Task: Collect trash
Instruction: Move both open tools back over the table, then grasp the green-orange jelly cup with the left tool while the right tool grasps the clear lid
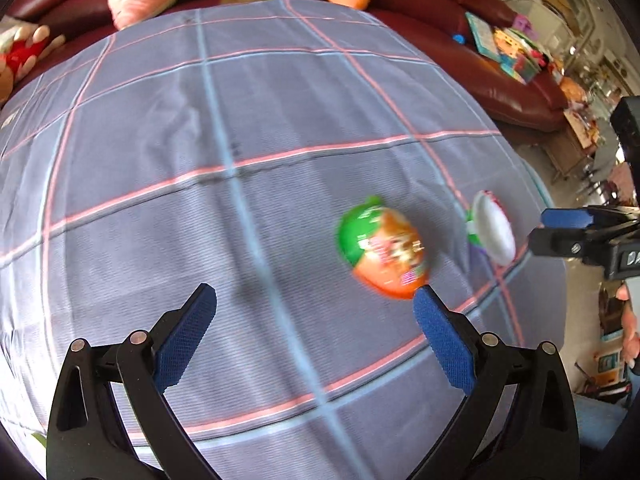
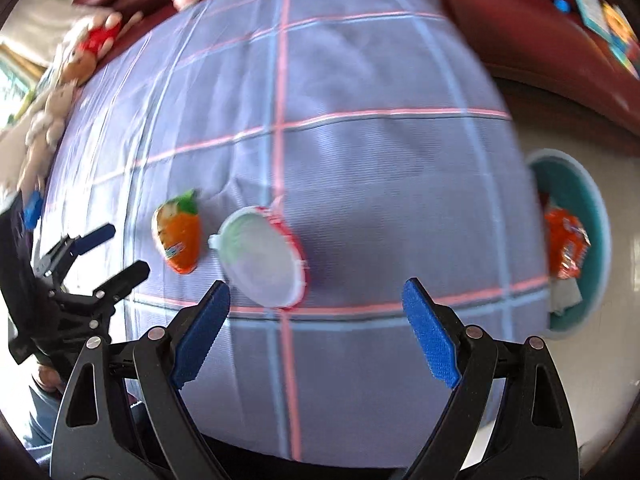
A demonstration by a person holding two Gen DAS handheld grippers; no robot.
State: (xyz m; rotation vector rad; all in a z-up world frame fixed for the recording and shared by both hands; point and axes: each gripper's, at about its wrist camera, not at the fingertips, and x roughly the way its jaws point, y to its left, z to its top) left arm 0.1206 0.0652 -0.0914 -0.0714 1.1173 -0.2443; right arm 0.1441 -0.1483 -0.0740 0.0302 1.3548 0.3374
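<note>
Close in, the right claw (image 2: 316, 332) gapes empty over the checked worktop (image 2: 380, 160) — the tipped white cup (image 2: 262, 258) lies just ahead, left of centre. Further left sits the carrot-shaped wrapper (image 2: 178, 234), nearer the open left claw (image 1: 316, 336); beyond the edge — a teal bin (image 2: 596, 216).

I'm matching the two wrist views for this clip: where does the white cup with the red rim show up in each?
Left wrist: the white cup lies far right on the plaid cloth, just before the right tongs.
Right wrist: the cup is at lower centre, just ahead of these tongs' left pad.
Shared landmark: the carrot-shaped packet, immediately left of the cup in both.
</note>
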